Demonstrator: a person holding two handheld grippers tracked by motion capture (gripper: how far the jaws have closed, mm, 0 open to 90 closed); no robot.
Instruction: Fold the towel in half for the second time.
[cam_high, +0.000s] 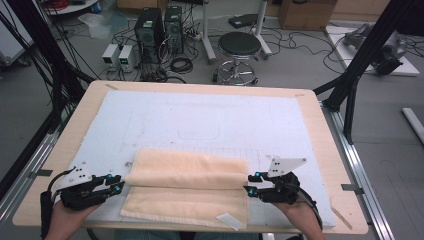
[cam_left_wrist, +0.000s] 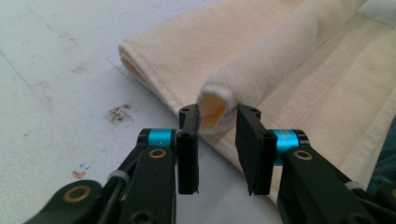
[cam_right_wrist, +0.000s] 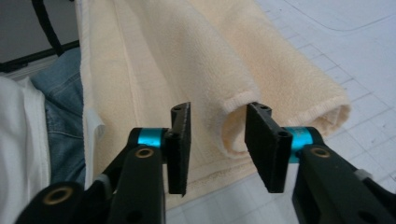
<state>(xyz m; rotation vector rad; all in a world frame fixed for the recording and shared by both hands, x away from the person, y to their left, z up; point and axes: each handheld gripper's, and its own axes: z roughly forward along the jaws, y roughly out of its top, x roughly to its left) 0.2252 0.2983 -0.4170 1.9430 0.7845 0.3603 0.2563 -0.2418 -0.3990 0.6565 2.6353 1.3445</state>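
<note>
1. On the white mat (cam_high: 200, 120), near the table's front edge, lies a cream towel (cam_high: 190, 185), its far half folded forward.
2. Left gripper (cam_high: 119, 184) and right gripper (cam_high: 248, 183) sit at the fold's ends, jaws parted, loose around the edge.
3. Beyond the wooden table (cam_high: 325, 150): stool (cam_high: 239, 50), computers (cam_high: 150, 27), cables; no writing is legible.

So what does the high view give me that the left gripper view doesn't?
The high view alone takes in the whole table, the stool and computer towers beyond it, and both tongs, left and right, at opposite ends of the towel. The left gripper view alone shows the rolled fold's hollow end between its open jaws and a dark smudge on the mat. Both share the cream towel.
</note>
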